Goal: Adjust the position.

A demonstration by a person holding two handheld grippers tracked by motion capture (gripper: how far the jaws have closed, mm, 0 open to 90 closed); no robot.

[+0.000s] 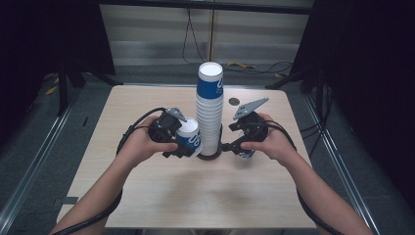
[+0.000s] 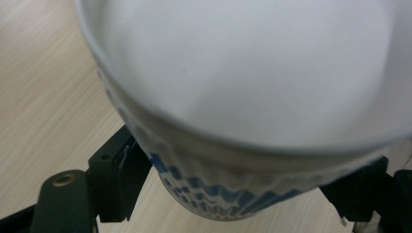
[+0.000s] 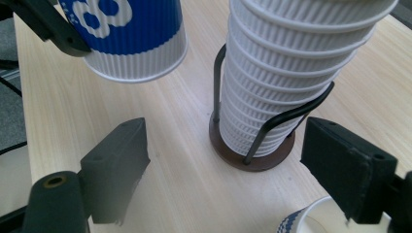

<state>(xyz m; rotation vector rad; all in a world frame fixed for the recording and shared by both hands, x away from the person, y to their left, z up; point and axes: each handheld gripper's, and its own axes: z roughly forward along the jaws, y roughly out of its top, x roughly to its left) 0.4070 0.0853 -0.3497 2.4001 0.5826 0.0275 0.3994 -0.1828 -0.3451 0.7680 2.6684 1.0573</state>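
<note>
1. Left gripper [image 1: 182,148] pinching 1 blue-and-white paper cup [image 1: 188,137] across its ribbed wall, held above the table [image 1: 147,205], just left of the cup stack [image 1: 209,115].
2. Right gripper [image 3: 228,160] spread, nothing pressed between its pads [image 3: 121,160]; holder base [image 3: 252,158] ahead of the jaws in the right gripper view.
3. Risk of crushing: thin paper wall, squeezed from 2 sides, likely to dent or ovalise if gripped harder.
4. Risk of slipping: tapered, ribbed surface, likely to slide out downward if the pinch loosens.
5. Risk of toppling: tall stack leaning slightly in its wire holder [image 3: 286,116]; a knock from the held cup or either gripper could tip it.
6. Risk of a clash: 2 grippers close on either side of the stack, little room between them.
7. Held cup: white interior, apparently empty.
8. Top cup of the stack [image 1: 210,73]: open mouth, apparently empty.
9. Another cup [image 3: 316,218] under the right gripper: visible part of the inside white and bare.
10. Holder: containing the nested stack alone.
</note>
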